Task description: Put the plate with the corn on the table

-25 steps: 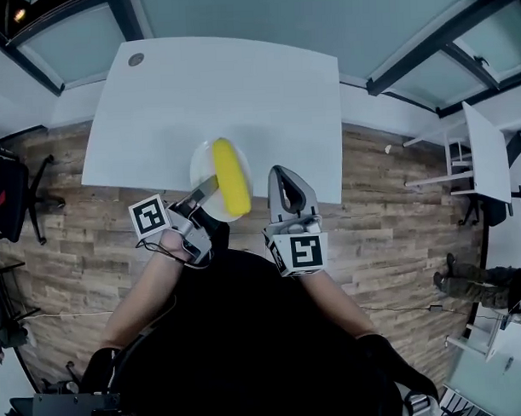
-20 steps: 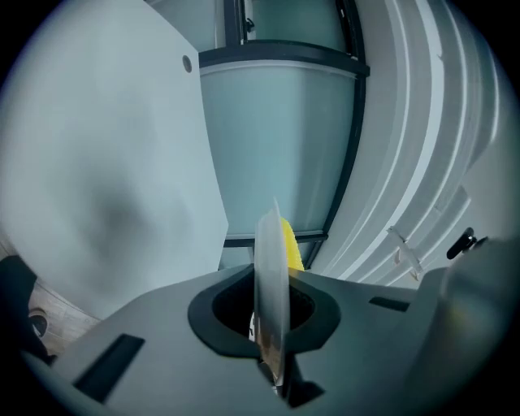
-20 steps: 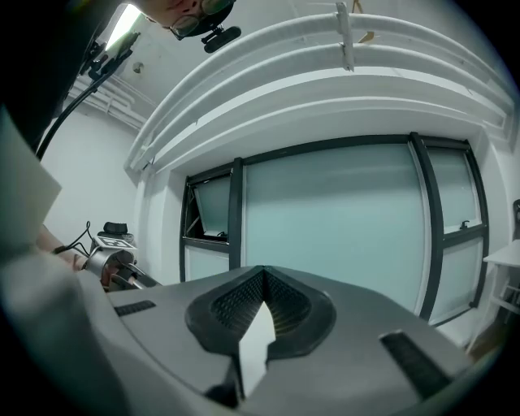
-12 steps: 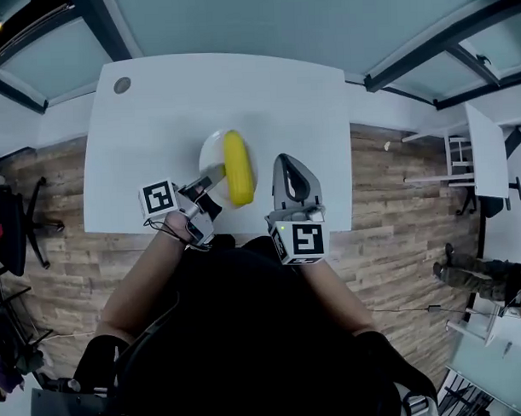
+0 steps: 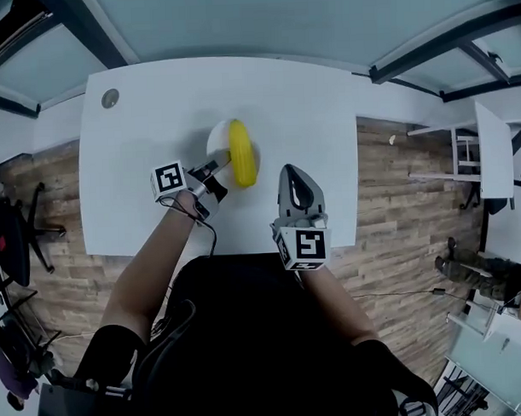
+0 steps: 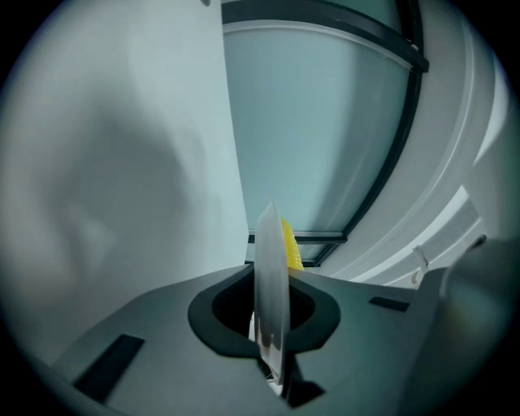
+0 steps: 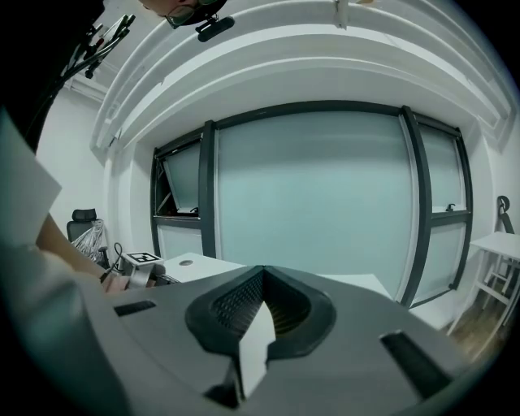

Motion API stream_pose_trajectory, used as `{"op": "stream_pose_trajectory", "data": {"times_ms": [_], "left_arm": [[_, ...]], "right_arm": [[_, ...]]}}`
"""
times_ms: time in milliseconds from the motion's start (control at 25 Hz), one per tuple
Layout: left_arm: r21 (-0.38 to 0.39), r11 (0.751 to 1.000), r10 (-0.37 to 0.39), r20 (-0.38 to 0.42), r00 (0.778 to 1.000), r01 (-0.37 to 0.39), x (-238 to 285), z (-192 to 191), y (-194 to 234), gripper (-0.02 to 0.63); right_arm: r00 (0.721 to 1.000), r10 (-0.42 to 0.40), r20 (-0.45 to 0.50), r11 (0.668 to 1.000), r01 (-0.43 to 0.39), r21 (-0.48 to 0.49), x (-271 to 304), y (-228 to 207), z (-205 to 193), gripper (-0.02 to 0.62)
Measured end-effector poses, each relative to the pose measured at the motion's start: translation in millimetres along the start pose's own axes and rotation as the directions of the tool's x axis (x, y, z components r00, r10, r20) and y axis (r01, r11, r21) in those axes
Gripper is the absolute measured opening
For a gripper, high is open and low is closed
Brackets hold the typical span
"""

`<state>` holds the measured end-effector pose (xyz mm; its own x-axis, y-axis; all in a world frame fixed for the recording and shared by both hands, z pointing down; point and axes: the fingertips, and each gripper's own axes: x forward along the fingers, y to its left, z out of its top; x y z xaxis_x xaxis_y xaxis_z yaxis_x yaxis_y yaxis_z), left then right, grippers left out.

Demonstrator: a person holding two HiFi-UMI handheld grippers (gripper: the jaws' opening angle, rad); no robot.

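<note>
White plate [image 6: 271, 272] rim, pinched tight between the jaws of the left gripper [image 5: 215, 168]. That grip showed edge-on in the left gripper view, with only a sliver of yellow corn [image 6: 290, 244] peeking out behind it. From the head view the whole cob lay lengthwise across the plate, over the middle of the white table [image 5: 308, 116]; whether the plate touched the top could not be told. Behind the grip, the bare left forearm [image 5: 152, 266] reached forward. Over at the table's near edge hovered the right gripper [image 5: 292, 176], jaws pressed together on nothing, its own view catching the left gripper's marker cube [image 7: 145, 259] off to the side.
</note>
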<state>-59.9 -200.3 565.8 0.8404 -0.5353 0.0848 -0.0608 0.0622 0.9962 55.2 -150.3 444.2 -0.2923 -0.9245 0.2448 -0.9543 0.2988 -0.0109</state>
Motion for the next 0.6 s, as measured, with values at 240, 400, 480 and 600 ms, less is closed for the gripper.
{"op": "stream_pose_trajectory", "data": {"times_ms": [240,400,480,600], "left_arm": [[0.027,0.992,0.121,-0.032,0.992,-0.12,24,16,33,0.014],[0.045,0.976,0.214,-0.054,0.975,-0.212,27,19,51,0.014],[0.062,0.963,0.266,-0.061,0.962,-0.262,28,19,60,0.014],[0.112,0.946,0.314,-0.076,0.946,-0.305,29,16,64,0.014]], "right_arm": [[0.999,0.008,-0.031,1.0,-0.008,0.003,18,-14,-7,0.002],[0.999,0.014,-0.051,1.0,-0.013,0.013,26,-21,-10,0.002],[0.998,0.023,-0.057,1.0,-0.022,0.017,28,-23,-12,0.002],[0.997,0.037,-0.07,0.999,-0.036,0.023,30,-22,-15,0.002]]}}
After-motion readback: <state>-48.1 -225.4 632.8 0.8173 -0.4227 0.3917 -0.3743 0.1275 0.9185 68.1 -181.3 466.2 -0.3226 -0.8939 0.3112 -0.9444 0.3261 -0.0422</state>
